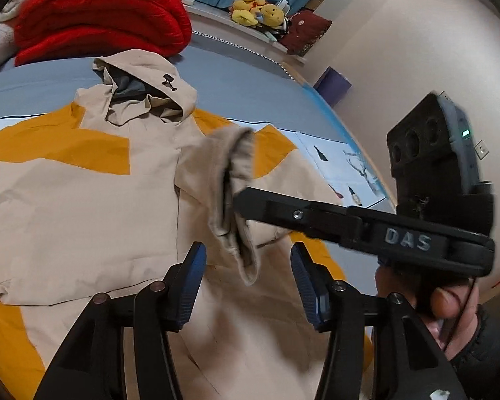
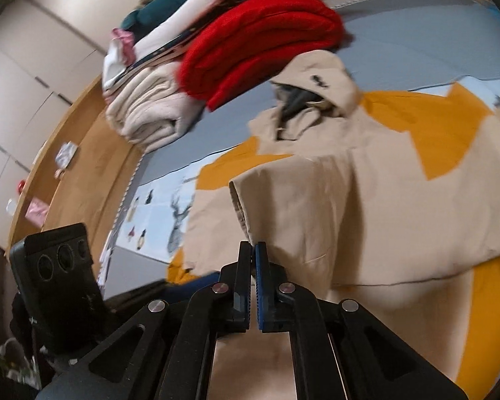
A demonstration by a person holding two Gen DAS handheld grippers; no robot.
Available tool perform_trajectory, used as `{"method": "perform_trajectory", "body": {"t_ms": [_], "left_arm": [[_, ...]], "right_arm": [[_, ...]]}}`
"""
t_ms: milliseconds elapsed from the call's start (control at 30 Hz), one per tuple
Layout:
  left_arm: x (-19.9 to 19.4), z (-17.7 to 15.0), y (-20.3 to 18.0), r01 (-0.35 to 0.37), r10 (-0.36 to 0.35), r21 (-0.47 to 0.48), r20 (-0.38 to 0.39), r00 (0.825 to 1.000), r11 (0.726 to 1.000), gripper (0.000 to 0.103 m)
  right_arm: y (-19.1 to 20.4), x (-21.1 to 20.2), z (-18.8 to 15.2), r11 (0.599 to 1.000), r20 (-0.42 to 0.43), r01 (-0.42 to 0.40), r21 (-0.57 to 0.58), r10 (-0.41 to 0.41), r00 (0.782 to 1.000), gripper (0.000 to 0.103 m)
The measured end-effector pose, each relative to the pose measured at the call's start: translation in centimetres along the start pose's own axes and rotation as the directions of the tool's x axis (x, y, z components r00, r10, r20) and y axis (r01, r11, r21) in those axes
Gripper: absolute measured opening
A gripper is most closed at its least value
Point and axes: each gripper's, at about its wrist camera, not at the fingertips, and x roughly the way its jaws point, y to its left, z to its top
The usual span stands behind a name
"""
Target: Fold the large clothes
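A beige and mustard hooded jacket [image 1: 83, 206] lies spread flat on the bed, its hood [image 1: 143, 90] at the far end. My right gripper [image 1: 236, 196] comes in from the right, shut on the beige sleeve cuff [image 1: 230, 173], and holds it up over the jacket's body. In the right wrist view the right gripper [image 2: 253, 250] pinches the edge of that sleeve [image 2: 300, 200], which drapes away over the jacket [image 2: 416, 200]. My left gripper [image 1: 249, 276] is open just below; the cuff's lower end hangs between its blue pads [image 1: 193, 276] without being pressed.
A folded red blanket [image 1: 100, 16] lies just behind the hood, with cream folded bedding [image 2: 150, 113] beside it. Plush toys [image 1: 256, 10] sit on the far ledge. The grey sheet [image 1: 250, 66] ends at a wooden bed edge [image 2: 83, 166]. A hand [image 1: 450, 303] holds the right tool.
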Motion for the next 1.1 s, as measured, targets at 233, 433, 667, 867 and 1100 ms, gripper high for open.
{"method": "perform_trajectory", "body": {"t_ms": [233, 433, 667, 867, 1100], "left_arm": [[-0.1, 0.0, 2.6, -0.099, 0.099, -0.069, -0.009, 0.995, 0.993, 0.007], [-3.8, 0.6, 9.7, -0.363, 0.384, -0.310, 0.007, 0.923, 0.879, 0.005], [-7.5, -0.4, 17.2, -0.451, 0.511, -0.537, -0.043, 0.858, 0.713, 0.006], [-7.9, -2.1, 20.7, -0.437, 0.488, -0.667, -0.124, 0.864, 0.604, 0.014], [-8.6, -1.8, 20.4, -0.389, 0.474, -0.669, -0.063, 0.878, 0.633, 0.015]], "right_arm": [[2.3, 0.5, -0.9, 0.996, -0.021, -0.058, -0.074, 0.056, 0.998, 0.003], [-0.4, 0.5, -0.5, 0.995, 0.014, 0.101, 0.020, -0.102, 0.995, 0.024], [-8.9, -0.8, -0.4, 0.881, -0.031, 0.350, 0.319, -0.360, 0.933, 0.032], [-15.0, -0.4, -1.6, 0.755, -0.164, 0.450, 0.478, -0.426, 0.890, 0.032], [-20.1, -0.7, -4.0, 0.578, -0.291, 0.547, 0.606, -0.479, 0.828, 0.032]]}}
